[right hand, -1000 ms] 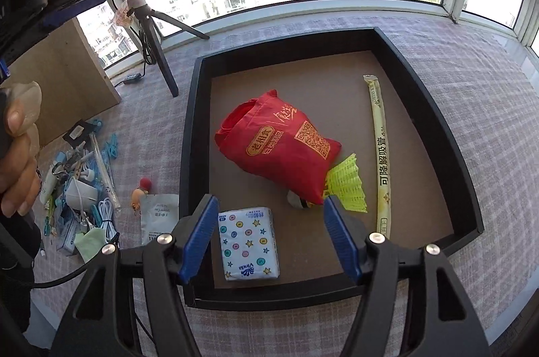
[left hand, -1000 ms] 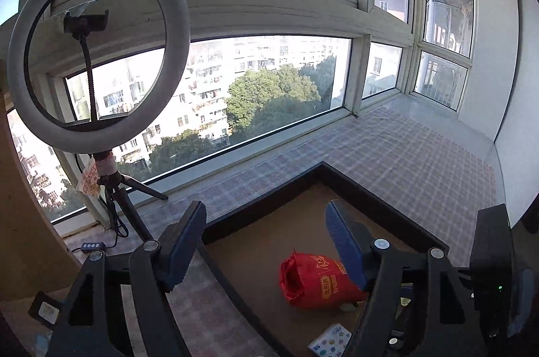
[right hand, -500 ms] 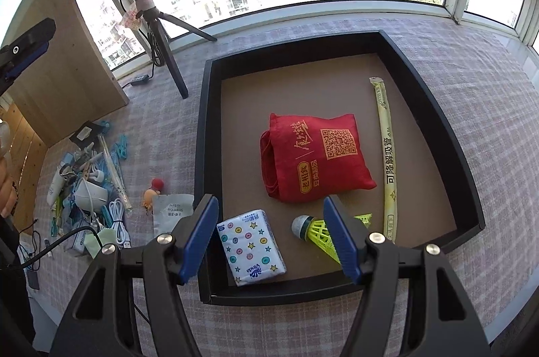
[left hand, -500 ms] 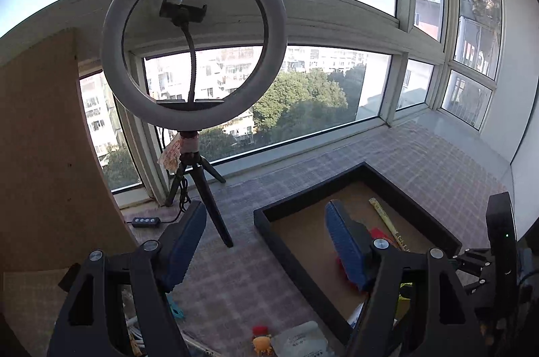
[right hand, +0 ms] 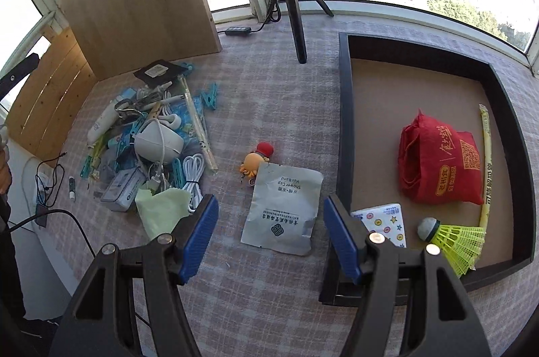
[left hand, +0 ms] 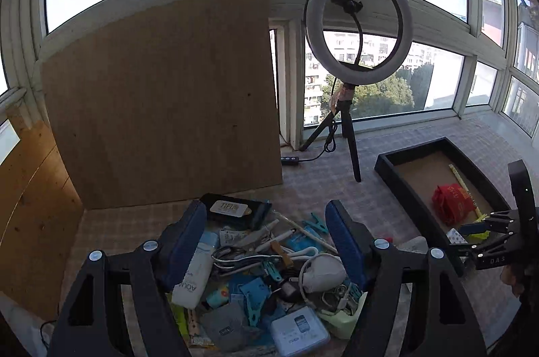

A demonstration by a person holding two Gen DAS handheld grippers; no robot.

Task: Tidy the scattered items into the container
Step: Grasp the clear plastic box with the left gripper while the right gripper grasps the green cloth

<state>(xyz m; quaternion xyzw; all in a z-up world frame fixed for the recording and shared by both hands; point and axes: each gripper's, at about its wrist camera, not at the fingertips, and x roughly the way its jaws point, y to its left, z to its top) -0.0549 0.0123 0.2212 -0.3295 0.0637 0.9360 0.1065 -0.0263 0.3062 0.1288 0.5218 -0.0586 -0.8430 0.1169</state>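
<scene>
Your left claw (left hand: 266,242) hangs spread over the cluttered pile (left hand: 266,286) at lower centre; your right claw (right hand: 269,235) is spread above the shower cap packet (right hand: 283,208), bare worktop (right hand: 269,80) around it. Only the right view shows the tray's (right hand: 345,128) full rim, right of frame.

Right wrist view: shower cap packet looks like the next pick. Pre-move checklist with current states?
1. Right tongs open and empty: ok, nothing between the blue pads.
2. Shower cap packet lined up: ok, it lies flat on the checked cloth, centred in the gap ahead of the tongs.
3. Packet free of neighbours: not ok, its far corner touches or overlaps the orange toy.
4. Drop space in the black tray: ok, bare floor beyond the red bag.
5. Left tongs out of the way: ok, open above the clutter pile.
6. Packet edge liftable off the cloth: cannot tell.
</scene>
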